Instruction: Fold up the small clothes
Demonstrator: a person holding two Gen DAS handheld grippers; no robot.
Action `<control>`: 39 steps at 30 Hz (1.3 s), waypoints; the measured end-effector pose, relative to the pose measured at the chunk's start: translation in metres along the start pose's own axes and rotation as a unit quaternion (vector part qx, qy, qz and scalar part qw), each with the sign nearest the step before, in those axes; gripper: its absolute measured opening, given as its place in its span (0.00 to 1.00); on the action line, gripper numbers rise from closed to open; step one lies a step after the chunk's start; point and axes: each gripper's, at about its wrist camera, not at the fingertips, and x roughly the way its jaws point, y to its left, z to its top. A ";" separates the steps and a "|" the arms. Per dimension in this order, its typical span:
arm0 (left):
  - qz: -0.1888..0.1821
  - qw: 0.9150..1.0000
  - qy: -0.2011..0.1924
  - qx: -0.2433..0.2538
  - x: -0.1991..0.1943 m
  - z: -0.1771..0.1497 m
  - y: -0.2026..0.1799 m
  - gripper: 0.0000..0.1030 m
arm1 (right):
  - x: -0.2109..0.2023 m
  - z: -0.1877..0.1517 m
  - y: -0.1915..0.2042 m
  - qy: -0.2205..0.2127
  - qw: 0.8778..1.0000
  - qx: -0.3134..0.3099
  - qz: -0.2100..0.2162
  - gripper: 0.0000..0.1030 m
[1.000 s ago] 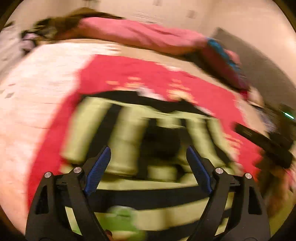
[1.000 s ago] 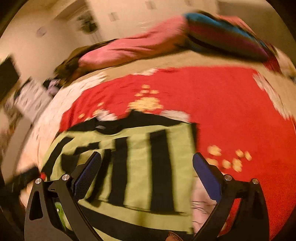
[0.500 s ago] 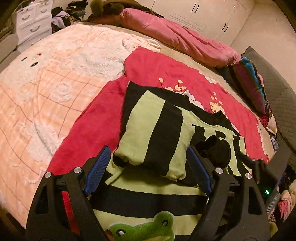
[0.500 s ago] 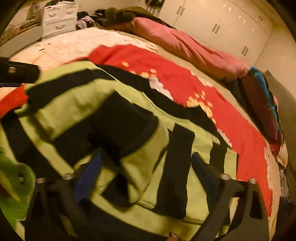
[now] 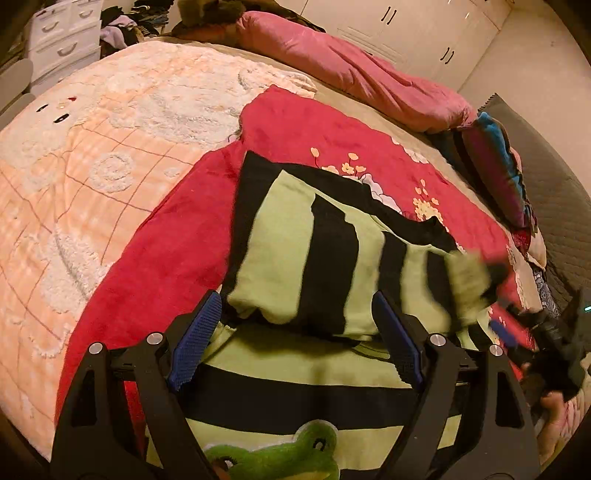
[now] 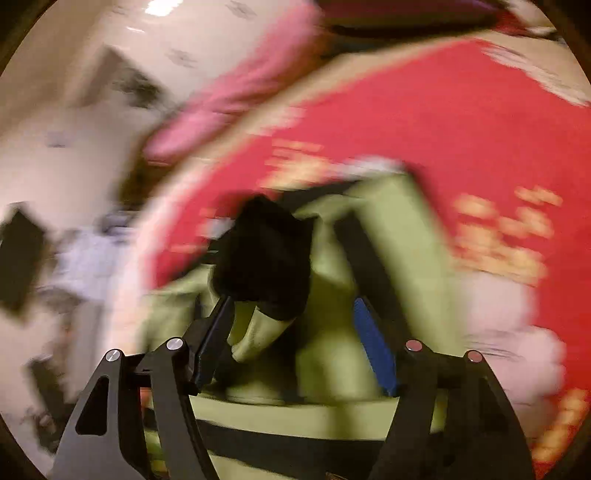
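Note:
A green and black striped sweater (image 5: 295, 266) with a green frog patch (image 5: 280, 458) lies on a red blanket (image 5: 177, 236); its left sleeve is folded across the body. My left gripper (image 5: 295, 339) is open and empty just above the sweater's left side. In the blurred right wrist view my right gripper (image 6: 295, 343) stands partly open around the other sleeve (image 6: 266, 251), whose black cuff hangs in front of the fingers. The right gripper also shows in the left wrist view (image 5: 546, 332) at the sweater's right edge.
The red blanket lies on a bed with a peach and white fleece cover (image 5: 81, 177). A pink duvet roll (image 5: 362, 77) and a striped pillow (image 5: 495, 166) lie at the far edge. White drawers (image 5: 62, 40) and wardrobe doors (image 5: 417, 33) stand beyond.
The right gripper swung from over the sweater's middle to its right side, carrying the second sleeve with it. The left gripper stayed nearly still and open.

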 end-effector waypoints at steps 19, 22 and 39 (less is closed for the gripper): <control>0.003 0.998 0.001 0.067 0.010 -0.009 -0.036 0.74 | 0.047 0.016 -0.001 0.025 0.999 -0.037 0.017 0.56; 0.001 0.998 0.003 0.068 0.011 -0.011 -0.038 0.74 | 0.045 0.018 0.002 0.025 0.998 -0.047 0.032 0.29; 0.038 0.992 0.043 0.113 0.069 -0.010 -0.048 0.74 | 0.016 0.038 -0.023 0.032 0.998 -0.031 -0.042 0.41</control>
